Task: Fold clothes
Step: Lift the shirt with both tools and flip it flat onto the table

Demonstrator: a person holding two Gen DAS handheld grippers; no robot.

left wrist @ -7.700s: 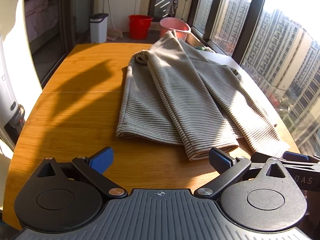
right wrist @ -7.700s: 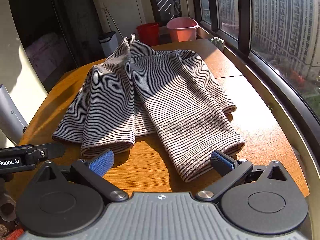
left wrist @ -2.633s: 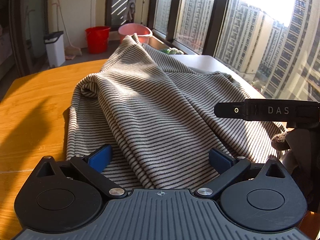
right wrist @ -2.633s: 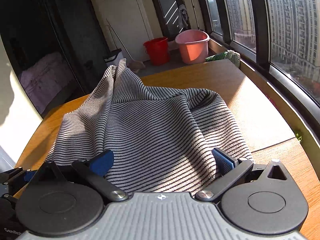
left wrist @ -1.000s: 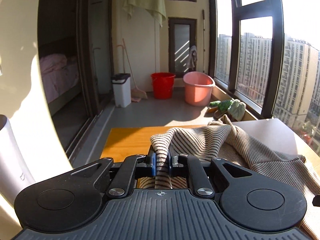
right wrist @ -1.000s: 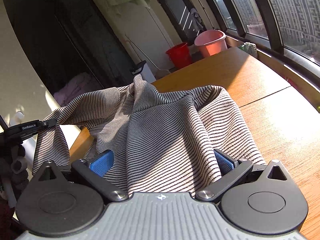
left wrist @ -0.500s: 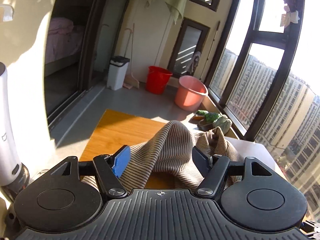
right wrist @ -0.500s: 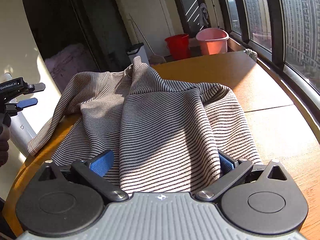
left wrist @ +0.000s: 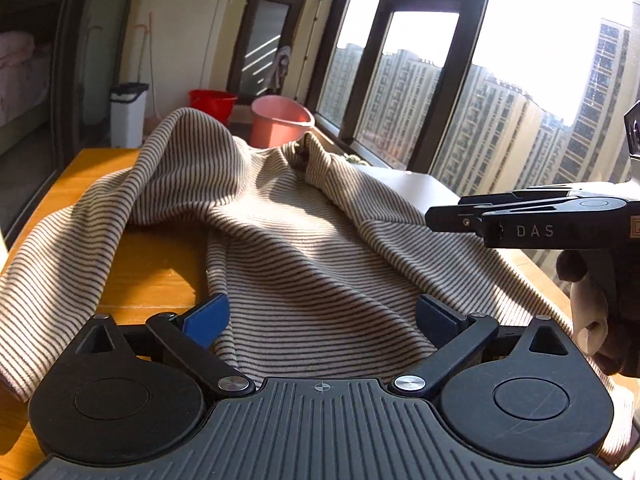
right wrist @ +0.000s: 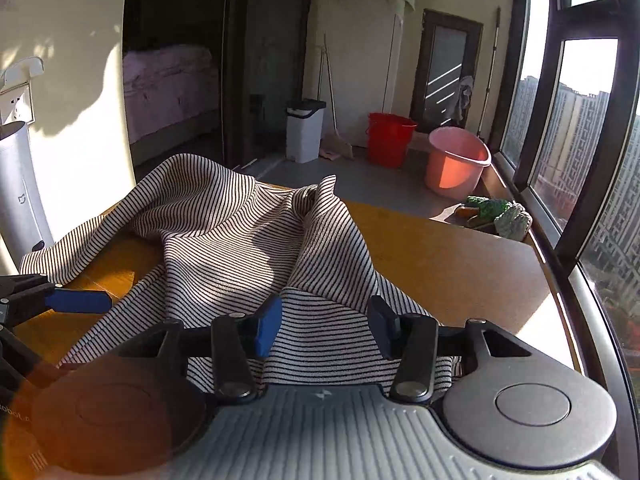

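Observation:
A beige-and-dark striped garment (left wrist: 304,248) lies rumpled on the wooden table (left wrist: 160,276), with a sleeve trailing off to the left. My left gripper (left wrist: 320,318) is wide open, its blue pads low over the near hem. My right gripper (right wrist: 324,328) is partly open, its pads either side of a raised fold of the garment (right wrist: 256,256) without pinching it. The right gripper also shows in the left wrist view (left wrist: 532,224), held above the garment's right side. The left gripper's blue pad (right wrist: 78,301) shows at the left edge of the right wrist view.
Beyond the table's far edge stand a white bin (right wrist: 305,130), a red bucket (right wrist: 390,138) and a pink tub (right wrist: 456,162). A grey cylindrical appliance (right wrist: 18,192) stands at the left. Windows run along the right side. Green slippers (right wrist: 496,210) lie by the window.
My left gripper, shut on the garment a second ago, has opened, let it drop and come down to the near hem. My right gripper's jaws have narrowed around a fold.

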